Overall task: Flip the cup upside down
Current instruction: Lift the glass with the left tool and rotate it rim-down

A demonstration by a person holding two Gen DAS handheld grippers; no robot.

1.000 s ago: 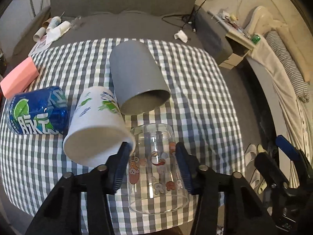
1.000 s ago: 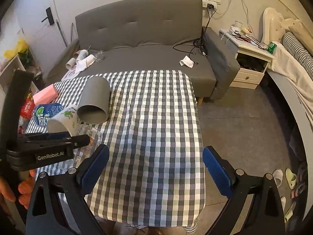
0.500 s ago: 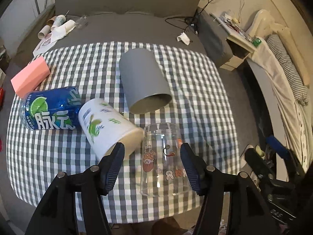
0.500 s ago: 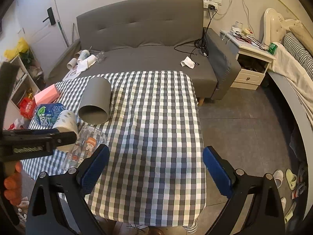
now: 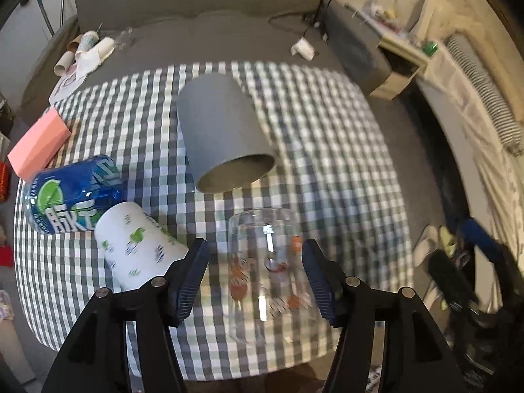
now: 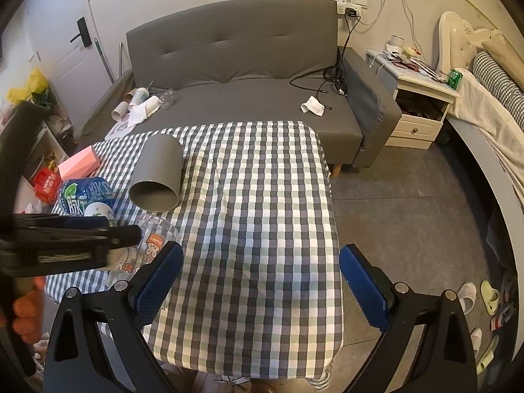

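The checked tablecloth [image 6: 262, 196] fills the frame's middle. The grey cup [image 5: 222, 137] is seen lying on its side at upper centre. Lower down, the clear glass cup [image 5: 268, 268] is framed, untouched, by the wide-spread left gripper [image 5: 255, 278]. The right gripper [image 6: 260, 278] is also held wide, with nothing between its 2 pads.

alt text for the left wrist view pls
The open left gripper brackets a clear glass cup printed with cartoons, lying on a checked tablecloth. Beyond it lie a grey cup, a white cup and a blue can.
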